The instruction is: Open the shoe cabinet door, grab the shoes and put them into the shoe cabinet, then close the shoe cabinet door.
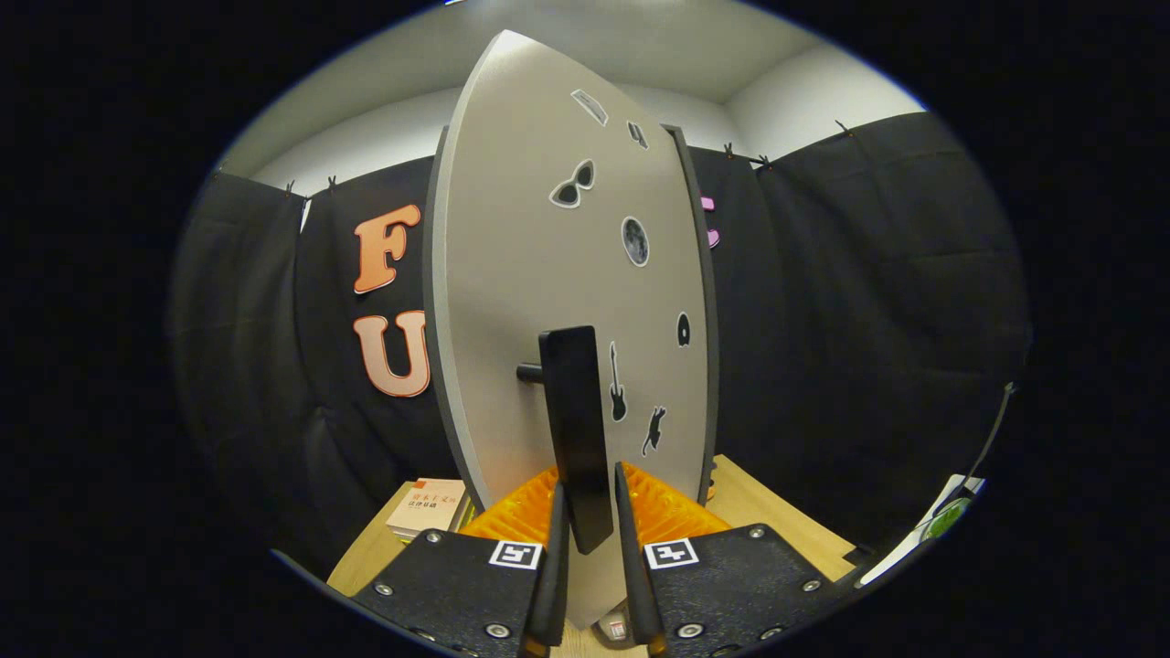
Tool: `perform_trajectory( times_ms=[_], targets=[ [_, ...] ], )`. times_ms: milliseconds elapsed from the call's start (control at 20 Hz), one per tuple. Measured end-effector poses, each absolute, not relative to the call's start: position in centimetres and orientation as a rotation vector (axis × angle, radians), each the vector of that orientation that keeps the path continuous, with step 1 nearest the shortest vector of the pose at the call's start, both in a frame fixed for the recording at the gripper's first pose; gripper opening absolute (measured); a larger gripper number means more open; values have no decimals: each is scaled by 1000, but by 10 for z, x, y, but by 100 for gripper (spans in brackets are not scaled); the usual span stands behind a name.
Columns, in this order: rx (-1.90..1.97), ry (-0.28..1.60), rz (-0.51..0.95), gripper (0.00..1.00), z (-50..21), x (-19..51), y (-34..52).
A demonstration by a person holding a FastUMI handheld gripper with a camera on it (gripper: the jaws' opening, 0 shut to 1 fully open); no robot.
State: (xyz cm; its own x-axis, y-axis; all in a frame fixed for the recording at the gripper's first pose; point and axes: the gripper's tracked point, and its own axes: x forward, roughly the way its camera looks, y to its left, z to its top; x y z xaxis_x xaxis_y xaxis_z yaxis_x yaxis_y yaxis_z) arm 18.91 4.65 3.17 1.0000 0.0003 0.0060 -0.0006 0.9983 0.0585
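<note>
The shoe cabinet door is a tall pale grey panel with several small black stickers, standing just ahead of me and turned at an angle so its left edge shows. A black bar handle stands off the door on a short post. My gripper has the lower end of that handle between its fingers, and both fingers press against its sides. A dark cabinet frame edge runs down behind the door's right side.
The cabinet stands on a wooden tabletop. A stack of books lies to the left of the door's foot. Something white and flat lies at the far right with a thin cable rising from it. Black cloth walls surround the booth.
</note>
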Motion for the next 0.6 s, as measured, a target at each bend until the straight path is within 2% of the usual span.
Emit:
perform_trajectory(
  times_ms=[600],
  targets=[
    [67,1,-81,27,23,164,-41]
  ],
)
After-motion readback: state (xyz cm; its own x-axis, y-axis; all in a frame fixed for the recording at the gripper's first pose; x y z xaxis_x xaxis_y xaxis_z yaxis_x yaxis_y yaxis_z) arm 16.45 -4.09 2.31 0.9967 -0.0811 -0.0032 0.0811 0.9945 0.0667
